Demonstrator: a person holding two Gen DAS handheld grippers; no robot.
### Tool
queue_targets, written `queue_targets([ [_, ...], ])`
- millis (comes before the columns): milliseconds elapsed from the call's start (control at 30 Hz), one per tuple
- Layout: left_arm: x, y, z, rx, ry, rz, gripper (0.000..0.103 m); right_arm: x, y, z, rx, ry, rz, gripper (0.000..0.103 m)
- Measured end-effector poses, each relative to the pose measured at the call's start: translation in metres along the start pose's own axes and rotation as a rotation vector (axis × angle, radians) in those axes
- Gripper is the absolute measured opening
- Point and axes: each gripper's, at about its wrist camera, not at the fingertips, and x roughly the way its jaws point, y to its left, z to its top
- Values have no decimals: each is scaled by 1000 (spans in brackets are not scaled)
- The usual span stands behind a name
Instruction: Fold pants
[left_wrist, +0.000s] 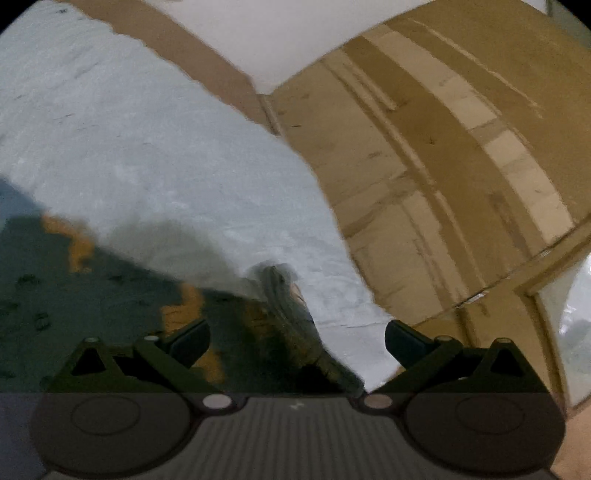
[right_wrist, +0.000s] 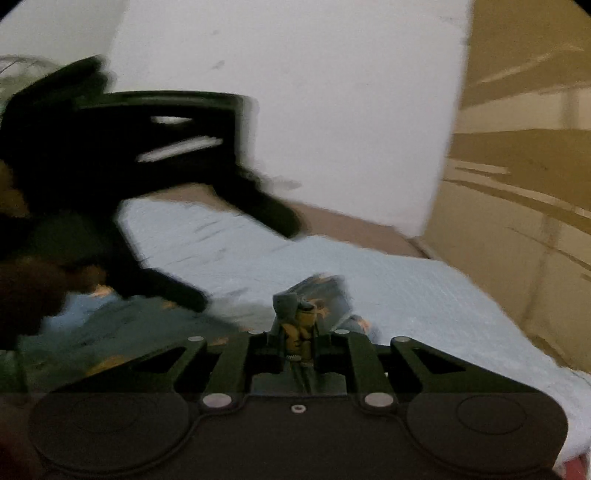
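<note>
The pants (left_wrist: 92, 302) are dark green-grey with orange patches. They lie on a pale blue cover (left_wrist: 147, 147) spread over a bed. Brown wooden doors (left_wrist: 443, 166) stand just beside the bed, and a white wall (right_wrist: 332, 110) is behind it.

The right gripper (right_wrist: 297, 345) has its two fingers squeezed tight together, with a bunched bit of the pants cloth (right_wrist: 295, 325) pinched between them. The cloth sticks up in a little tuft there. The rest of the pants spreads to the left of it on the cover.

The left gripper (left_wrist: 297, 341) has its fingers (left_wrist: 192, 341) spread wide apart and holds nothing. An edge of the pants lies under the gap between them. In the right wrist view the left gripper (right_wrist: 243, 258) looks blurry, and it is above the pants.

The pants look soft, thin and light. They will sag and bunch wherever nothing holds them, so one pinch will not keep them flat. A good place for the left gripper to grab is probably the edge under it, well apart from the right pinch, so the cloth hangs straight for a fold
</note>
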Motion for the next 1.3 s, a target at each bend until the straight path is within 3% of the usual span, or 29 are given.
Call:
queue_targets([
  [200, -9, 33, -14, -49, 2, 141, 102, 17, 41, -20, -56, 135, 109, 15],
  [333, -6, 44, -18, -82, 16, 139, 102, 17, 38, -25, -10, 139, 111, 17],
  [533, 8, 32, -16, -67, 49, 117, 99, 16, 33, -19, 82, 122, 117, 20],
  [700, 26, 21, -12, -73, 78, 171, 82, 14, 32, -22, 98, 124, 122, 24],
  [800, 33, 19, -12, -84, 92, 204, 58, 13, 33, -23, 100, 125, 127, 26],
  [867, 36, 18, -13, -78, 104, 243, 32, 12, 32, -24, 101, 126, 126, 27],
  [967, 38, 19, -15, -74, 111, 267, 18, 8, 30, -26, 106, 129, 125, 28],
  [1300, 34, 14, -15, -51, 86, 259, 12, 10, 31, -28, 102, 129, 118, 28],
])
